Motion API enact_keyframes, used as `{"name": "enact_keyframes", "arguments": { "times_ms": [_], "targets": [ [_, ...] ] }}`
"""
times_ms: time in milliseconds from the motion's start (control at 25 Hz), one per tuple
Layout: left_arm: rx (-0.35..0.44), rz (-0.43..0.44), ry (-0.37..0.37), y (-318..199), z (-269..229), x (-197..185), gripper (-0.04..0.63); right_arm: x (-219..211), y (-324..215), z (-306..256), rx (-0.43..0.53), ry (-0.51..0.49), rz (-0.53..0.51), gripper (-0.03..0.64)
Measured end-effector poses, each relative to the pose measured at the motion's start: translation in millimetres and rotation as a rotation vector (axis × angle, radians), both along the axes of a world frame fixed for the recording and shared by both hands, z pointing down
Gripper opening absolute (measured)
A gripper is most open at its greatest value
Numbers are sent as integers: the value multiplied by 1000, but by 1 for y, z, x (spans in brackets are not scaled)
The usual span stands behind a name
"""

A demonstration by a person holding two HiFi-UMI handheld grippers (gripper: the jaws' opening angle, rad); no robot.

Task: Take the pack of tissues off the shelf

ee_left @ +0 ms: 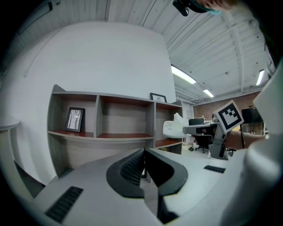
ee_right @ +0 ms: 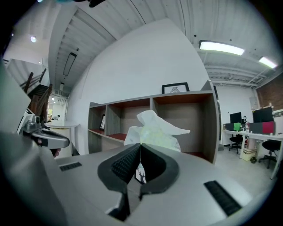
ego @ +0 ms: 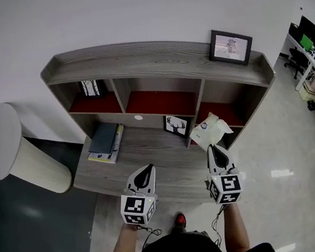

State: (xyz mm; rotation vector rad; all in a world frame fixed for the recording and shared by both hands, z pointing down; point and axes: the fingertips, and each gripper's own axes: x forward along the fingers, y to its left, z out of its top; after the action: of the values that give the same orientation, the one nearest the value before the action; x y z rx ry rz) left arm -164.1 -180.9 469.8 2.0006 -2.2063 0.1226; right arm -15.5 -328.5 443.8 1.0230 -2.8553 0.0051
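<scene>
Noting head view first: grey wood-grain shelf unit (ego: 152,57) with red-lined compartments stands on a matching desk top (ego: 150,153). Soft white and pale-green pack of tissues (ego: 209,130), one sheet puffed up, sits at the tip of the right gripper (ego: 215,146). It is in front of the rightmost compartment and apparently clear of its floor. Left gripper (ego: 147,169) hangs over the desk top, well apart from the pack.

Left gripper view: jaws pressed together, nothing between them. Pack of tissues shows off to the right, in front of the end compartment.

Right gripper view: jaws closed to a thin line, pinching the near edge of the pack. The loose sheet rises above the tips.

Judgement: pack is light and squashy, and the wrapper is likely slick. A pinch on the edge alone may let it droop or slide. Better hold is on the body of the pack, not the loose sheet, which would tear or pull out.
</scene>
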Motion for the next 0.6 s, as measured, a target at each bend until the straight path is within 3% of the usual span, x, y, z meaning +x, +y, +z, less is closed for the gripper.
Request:
{"name": "enact_keyframes", "arguments": {
  "times_ms": [600],
  "targets": [
    [-32, -144, 39, 72, 27, -40, 8, -68, 72, 31, -25, 33, -188, 31]
  ]
}}
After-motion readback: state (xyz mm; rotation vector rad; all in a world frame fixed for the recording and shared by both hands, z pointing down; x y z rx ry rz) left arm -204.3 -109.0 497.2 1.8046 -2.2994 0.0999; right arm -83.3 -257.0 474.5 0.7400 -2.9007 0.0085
